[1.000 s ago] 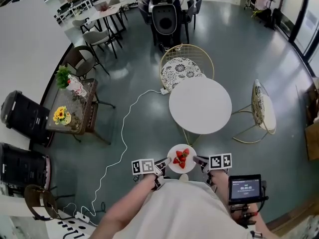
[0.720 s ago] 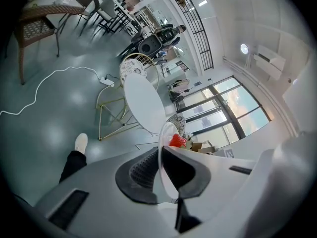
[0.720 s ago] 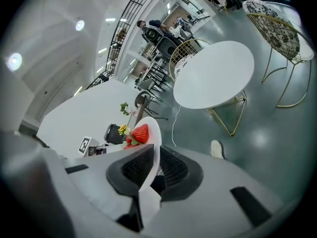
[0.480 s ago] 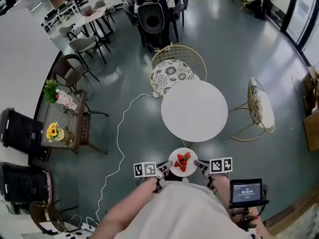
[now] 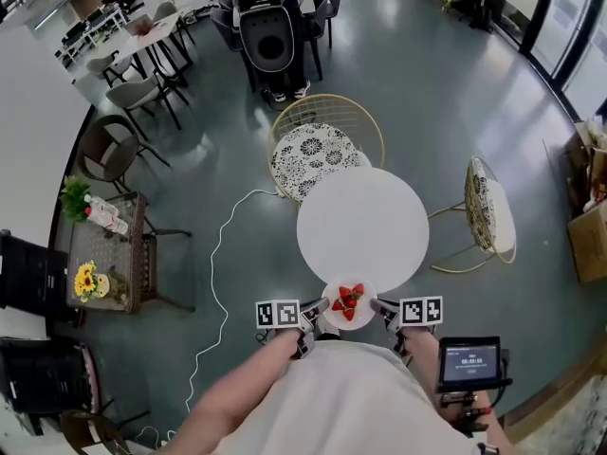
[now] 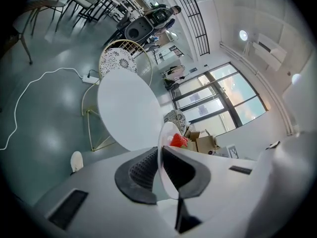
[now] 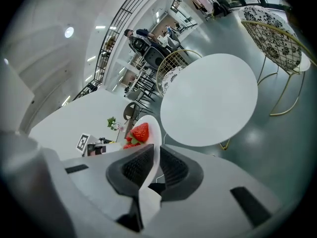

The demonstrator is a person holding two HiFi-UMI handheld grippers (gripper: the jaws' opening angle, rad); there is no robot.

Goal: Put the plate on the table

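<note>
Here's the plate (image 5: pixel 349 304), a small white one carrying a few strawberries (image 5: pixel 346 301), and it is held up between two grippers. The left gripper (image 5: pixel 316 308) has its fingers clenched on the plate's left rim; its own view shows the thin white edge pinched between the two dark pads. The right gripper (image 5: pixel 378 305) does the same on the opposite rim, fingers clamped on it with the red fruit just beyond. From the head view the plate sits at the near edge of the round white tabletop (image 5: pixel 360 218), barely overlapping its rim and close to the person's body.

By my reading the carry is nearly done, but the placing itself isn't. The plate needs to go forward over the tabletop, come down flat, and be let go by both sides.

As for writing, there's little to read. The cubes carry black-and-white square markers, not text. The small screen (image 5: pixel 468 359) at lower right shows digits too small to make out. No brand is visible.
</note>
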